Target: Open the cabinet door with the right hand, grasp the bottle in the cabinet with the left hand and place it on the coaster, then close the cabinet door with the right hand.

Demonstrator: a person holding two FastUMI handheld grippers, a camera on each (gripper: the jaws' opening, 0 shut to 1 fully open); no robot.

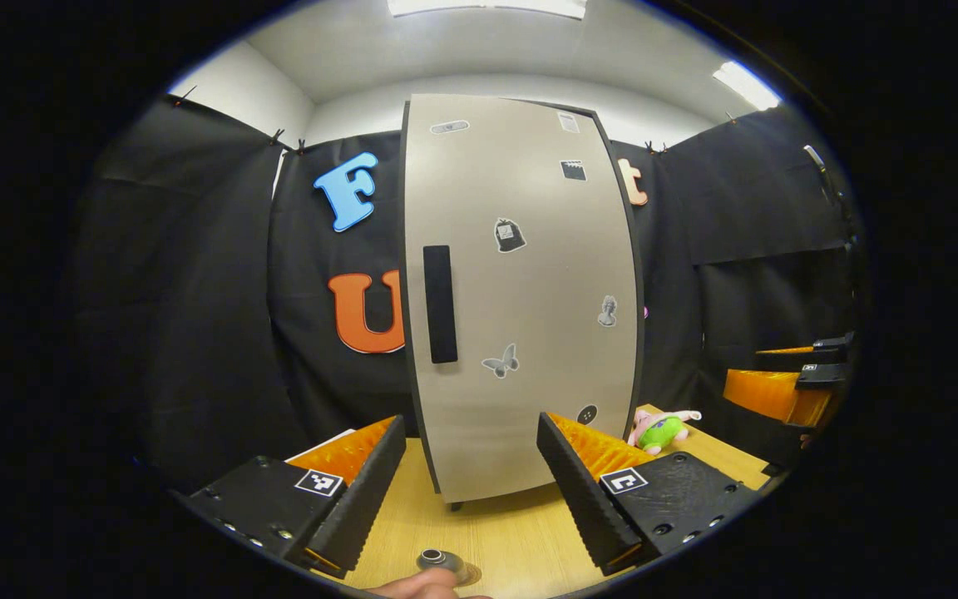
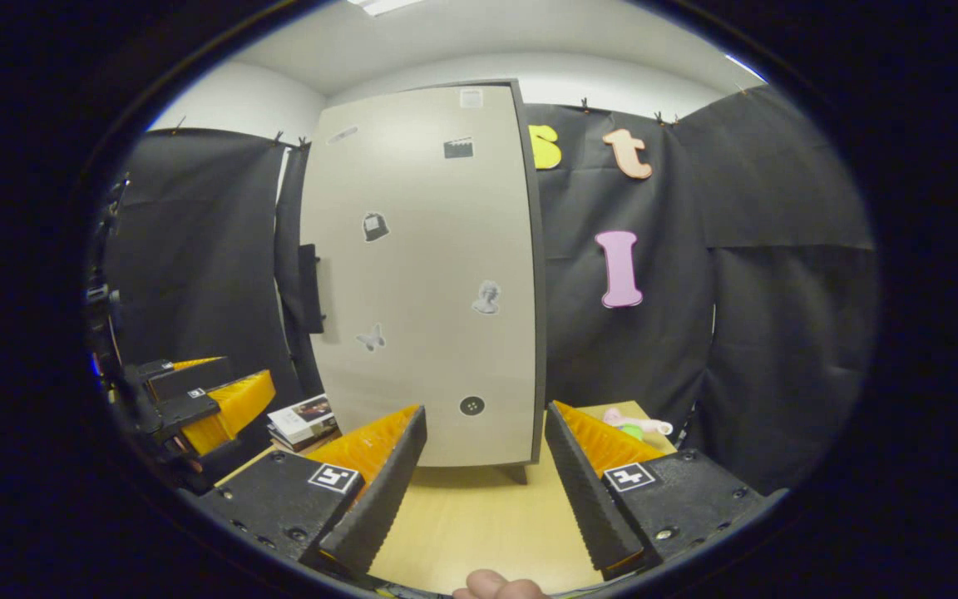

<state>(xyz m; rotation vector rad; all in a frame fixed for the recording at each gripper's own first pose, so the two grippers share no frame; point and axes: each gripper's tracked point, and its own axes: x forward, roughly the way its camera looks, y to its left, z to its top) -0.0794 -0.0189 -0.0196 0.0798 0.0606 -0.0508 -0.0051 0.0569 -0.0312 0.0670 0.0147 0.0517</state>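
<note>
- My left claw (image 1: 471, 491) and right claw (image 2: 483, 491) both gape, empty.
- Cabinet door (image 1: 520, 291) shut ahead on the counter (image 1: 496, 532).
- Plush toy (image 1: 660, 430) right of it, books (image 2: 303, 420) left.

The cabinet door (image 1: 520, 291) is smooth, matt beige board with small paper-like stickers and a matt black handle (image 1: 440, 304). The table (image 2: 479, 524) is pale wood-grain with a slight sheen. The plush toy (image 1: 660, 429) at its far right edge looks soft cloth.
</note>
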